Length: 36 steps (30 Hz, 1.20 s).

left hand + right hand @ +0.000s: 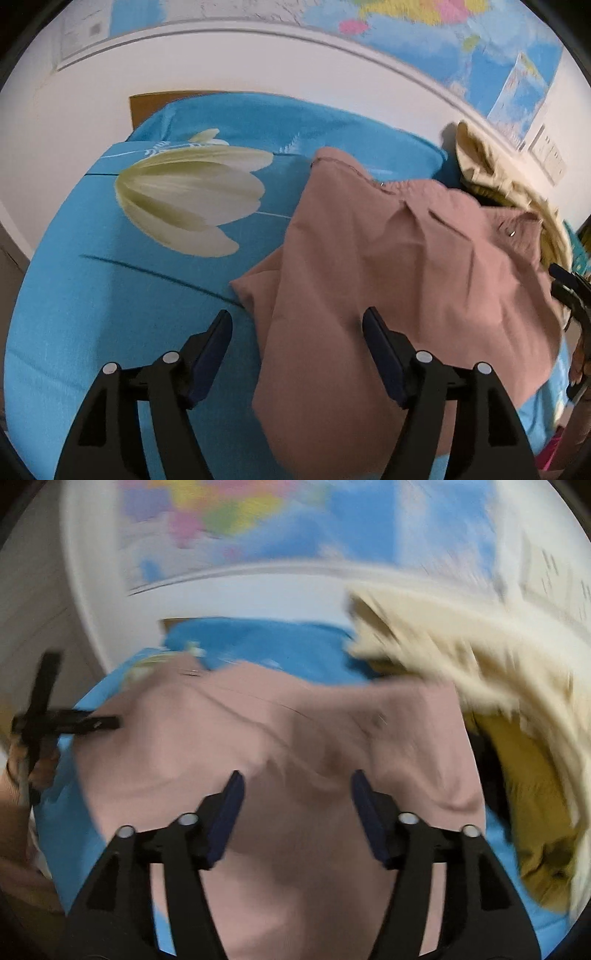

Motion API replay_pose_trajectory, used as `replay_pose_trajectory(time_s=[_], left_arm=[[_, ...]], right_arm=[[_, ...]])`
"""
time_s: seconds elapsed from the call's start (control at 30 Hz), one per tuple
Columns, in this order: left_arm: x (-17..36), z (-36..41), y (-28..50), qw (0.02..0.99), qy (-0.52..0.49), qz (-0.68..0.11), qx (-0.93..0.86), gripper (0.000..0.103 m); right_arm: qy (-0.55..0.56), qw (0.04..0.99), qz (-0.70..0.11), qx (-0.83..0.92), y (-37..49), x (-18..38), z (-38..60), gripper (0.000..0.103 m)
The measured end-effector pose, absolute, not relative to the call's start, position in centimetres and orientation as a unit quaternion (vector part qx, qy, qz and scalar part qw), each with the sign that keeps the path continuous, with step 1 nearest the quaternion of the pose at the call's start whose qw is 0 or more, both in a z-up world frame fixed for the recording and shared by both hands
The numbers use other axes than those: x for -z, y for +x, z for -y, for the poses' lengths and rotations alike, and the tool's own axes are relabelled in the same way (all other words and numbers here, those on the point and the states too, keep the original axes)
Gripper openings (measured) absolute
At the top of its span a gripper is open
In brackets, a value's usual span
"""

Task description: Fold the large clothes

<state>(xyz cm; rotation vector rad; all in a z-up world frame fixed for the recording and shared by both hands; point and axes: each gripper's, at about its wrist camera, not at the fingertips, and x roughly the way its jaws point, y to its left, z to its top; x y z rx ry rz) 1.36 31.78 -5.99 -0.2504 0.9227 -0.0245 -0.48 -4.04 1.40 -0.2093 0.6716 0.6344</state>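
The pink garment (406, 266) lies partly folded but rumpled on the blue bed (110, 295), filling mid-frame. Both the left tongs (297, 328) and the right tongs (297, 794) are released, gripping nothing; smoothing and further folds seem left.

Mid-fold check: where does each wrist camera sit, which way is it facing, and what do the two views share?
Left wrist: on the left gripper, angled down over the blue bedsheet and pink garment's left edge; open fingers; right gripper at right.
Right wrist: on the right gripper, angled down over the pink garment's middle; open fingers; left gripper and a hand at left.
Shared: pink garment, bedsheet, beige jacket, wall map.
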Motion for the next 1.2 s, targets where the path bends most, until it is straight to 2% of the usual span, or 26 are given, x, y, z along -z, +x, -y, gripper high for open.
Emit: replay_pose_trajectory(time_s=[0.17,0.23,0.53,0.73,1.2], left_arm=[[5.0,-32.2,-1.1,0.894,-0.136,-0.427,0.004,0.07],[4.7,-32.3,-2.2,0.895,-0.142,-0.422,0.003,0.074],[4.9,-31.5,-6.8,0.894,-0.165,-0.416,0.02,0.074],[6.1,-30.6,-8.2,0.885,-0.184,-0.426,0.041,0.075],[5.9,-28.0,-8.7,0.891,-0.159,-0.422,0.043,0.075]], right_arm=[[-0.147,0.853,-0.309,-0.395,-4.2,-1.5,-1.0,0.075],[-0.179,0.837,-0.308,-0.415,-5.4,-0.6,-3.1,0.081],[-0.286,0.807,-0.304,-0.418,-7.3,3.2,-8.6,0.081],[-0.311,0.807,-0.299,-0.403,-7.9,4.8,-9.4,0.081],[-0.287,0.821,-0.301,-0.392,-7.7,4.8,-8.1,0.08]])
